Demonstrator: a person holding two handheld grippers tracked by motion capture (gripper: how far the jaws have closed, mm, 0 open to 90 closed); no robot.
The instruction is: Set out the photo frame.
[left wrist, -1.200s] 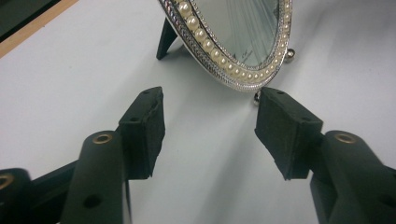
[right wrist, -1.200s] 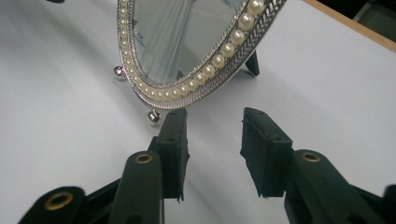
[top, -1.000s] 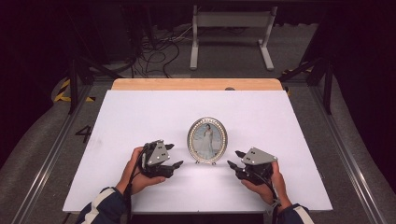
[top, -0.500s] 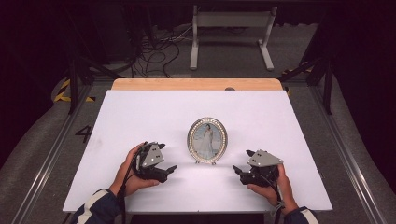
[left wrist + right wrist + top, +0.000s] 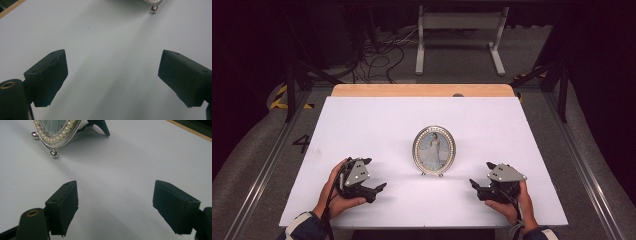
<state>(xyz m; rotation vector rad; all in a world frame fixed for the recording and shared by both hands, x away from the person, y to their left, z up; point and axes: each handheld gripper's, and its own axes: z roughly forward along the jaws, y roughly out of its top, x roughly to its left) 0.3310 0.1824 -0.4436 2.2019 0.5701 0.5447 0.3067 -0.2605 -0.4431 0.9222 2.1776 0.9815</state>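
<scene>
high view: oval silver pearl-rimmed photo frame (image 5: 434, 150) stands upright mid-table; left gripper (image 5: 373, 188) & right gripper (image 5: 476, 188) have drawn back since a sec ago, each well apart from it. left gripper view: jaws just opened, spread, nothing btwn. right gripper view: same, frame (image 5: 56, 132) ahead. looks released.

A white sheet covers the counter (image 5: 377, 115), leaving a strip of bare pale wood (image 5: 422, 90) along the far edge. Around it lies grey carpeted floor (image 5: 262, 150), with metal rails (image 5: 259, 175) along both sides. A painted "4" (image 5: 303, 143) and yellow-black hazard tape (image 5: 279, 100) mark the floor at left. Beyond, black cables (image 5: 377, 55) tangle near a white metal stand (image 5: 459, 30) in darkness.
</scene>
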